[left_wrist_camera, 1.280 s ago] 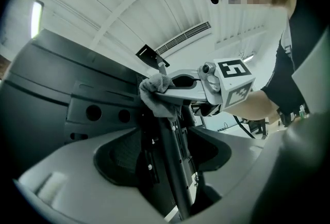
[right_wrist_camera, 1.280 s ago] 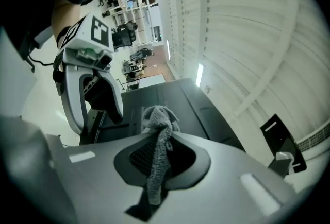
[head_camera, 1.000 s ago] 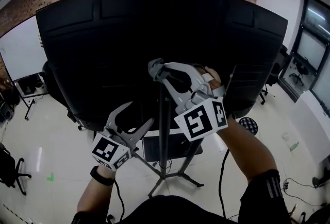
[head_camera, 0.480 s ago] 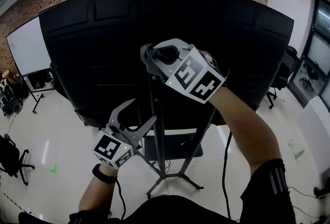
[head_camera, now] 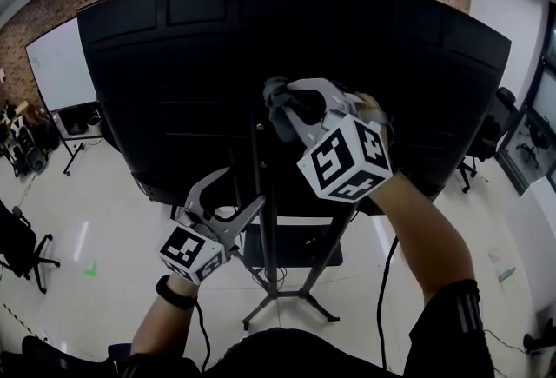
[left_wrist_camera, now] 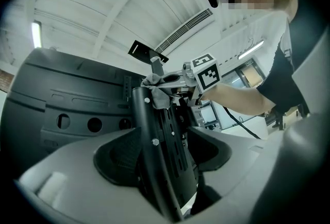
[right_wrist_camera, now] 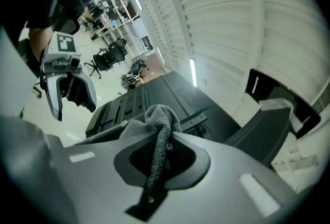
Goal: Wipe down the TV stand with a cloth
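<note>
1. Right gripper [head_camera: 278, 105]: jaws clamped on a grey cloth [right_wrist_camera: 157, 130], pressed to the TV stand pole [head_camera: 271, 263], high up.
2. Left gripper [head_camera: 239, 189]: lower, nearer, jaws apart, pole between them.

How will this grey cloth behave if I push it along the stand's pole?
Likely floppy: the cloth bunches and sags over the right gripper's shut jaws, so it should fold rather than push flat. Probably light, hanging from one pinch. Its nubby weave may drag on the pole, not slide.
</note>
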Available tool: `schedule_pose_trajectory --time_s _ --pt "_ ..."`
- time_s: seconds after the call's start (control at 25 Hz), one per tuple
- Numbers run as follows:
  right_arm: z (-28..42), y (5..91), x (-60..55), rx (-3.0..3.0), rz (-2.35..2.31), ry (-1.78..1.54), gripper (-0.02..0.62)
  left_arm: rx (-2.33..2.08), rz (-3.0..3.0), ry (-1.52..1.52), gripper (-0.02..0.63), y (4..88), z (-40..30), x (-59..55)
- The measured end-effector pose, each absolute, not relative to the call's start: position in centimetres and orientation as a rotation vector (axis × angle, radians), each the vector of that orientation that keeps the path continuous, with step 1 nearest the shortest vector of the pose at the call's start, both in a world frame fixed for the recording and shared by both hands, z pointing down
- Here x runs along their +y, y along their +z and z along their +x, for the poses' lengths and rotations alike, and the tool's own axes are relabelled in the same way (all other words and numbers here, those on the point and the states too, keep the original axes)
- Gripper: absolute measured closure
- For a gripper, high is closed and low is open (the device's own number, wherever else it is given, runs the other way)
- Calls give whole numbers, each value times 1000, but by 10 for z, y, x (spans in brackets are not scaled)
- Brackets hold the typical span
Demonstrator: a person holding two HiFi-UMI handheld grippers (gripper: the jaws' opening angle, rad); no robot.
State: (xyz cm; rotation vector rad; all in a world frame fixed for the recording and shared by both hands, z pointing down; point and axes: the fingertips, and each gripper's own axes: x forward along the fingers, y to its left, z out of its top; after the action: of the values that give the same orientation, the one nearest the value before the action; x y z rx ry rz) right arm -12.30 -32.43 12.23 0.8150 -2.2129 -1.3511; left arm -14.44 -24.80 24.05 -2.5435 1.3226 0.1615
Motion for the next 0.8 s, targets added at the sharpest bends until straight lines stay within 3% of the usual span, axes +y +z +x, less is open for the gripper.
schedule_pose_trajectory --time_s 0.24,0.8 --pt "-127 115 -294 -1951 849 -1725 577 1378 -2524 158 301 245 -146 -246" --pt "-158 173 -280 -1736 757 -2054 577 1491 -2499 80 301 279 -146 -233"
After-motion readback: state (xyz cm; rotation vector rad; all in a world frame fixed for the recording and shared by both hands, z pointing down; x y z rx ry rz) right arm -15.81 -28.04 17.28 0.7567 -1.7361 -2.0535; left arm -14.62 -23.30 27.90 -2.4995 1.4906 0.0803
